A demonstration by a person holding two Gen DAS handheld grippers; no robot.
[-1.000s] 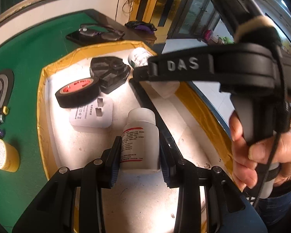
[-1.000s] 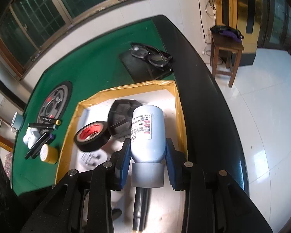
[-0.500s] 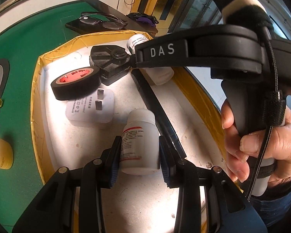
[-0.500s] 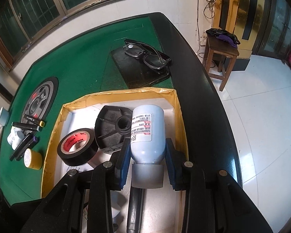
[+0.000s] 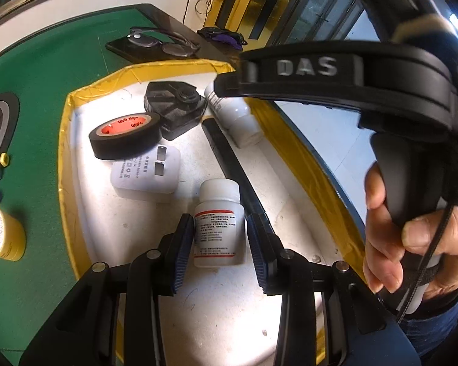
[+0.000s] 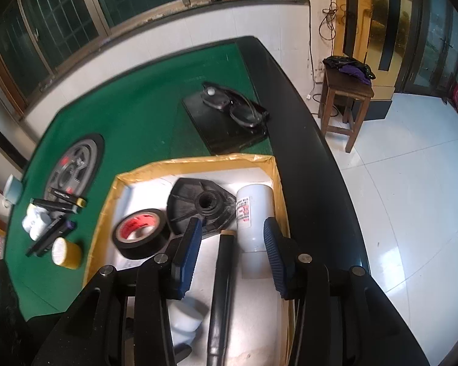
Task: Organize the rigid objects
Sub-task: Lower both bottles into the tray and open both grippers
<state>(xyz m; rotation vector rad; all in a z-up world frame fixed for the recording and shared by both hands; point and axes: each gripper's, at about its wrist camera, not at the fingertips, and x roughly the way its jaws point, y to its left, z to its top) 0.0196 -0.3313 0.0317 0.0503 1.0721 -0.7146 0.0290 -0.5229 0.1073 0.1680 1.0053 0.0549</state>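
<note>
R gripper [image 6: 232, 251]: jaws have just been opening, now fairly wide, blue pads clear of the large white bottle [image 6: 255, 222] on both sides. Bottle lies on its side on the tray floor, base toward the far wall, cap end toward the cam, tucked along the right-hand yellow rim [image 6: 279, 189] — likely parked there so it can't roll and leaves the middle free. Looks like a release just done.

L gripper [image 5: 219, 238]: narrower gap, a small white pill bottle [image 5: 219, 222] upright betw. the pads. A thin gap shows on each side, so pads seem not to press; bottle stands on the white tray floor on its own. Probably set down near-centre, next to the long black bar [image 5: 229, 155], upright to save room.

Outward, inside the tray: black tape roll w/ red core [image 5: 125, 135], white plug adapter [image 5: 146, 172] prongs up, black ribbed plastic part [image 5: 174, 106] at the far end. All close-packed, touching or nearly.

Outside on the green felt: yellow tape roll [image 5: 3, 238], markers [image 6: 62, 199], glasses on a dark tablet [image 6: 233, 108] — not yet binned.

The person's right hand [image 5: 412, 244] grips the R handle.
</note>
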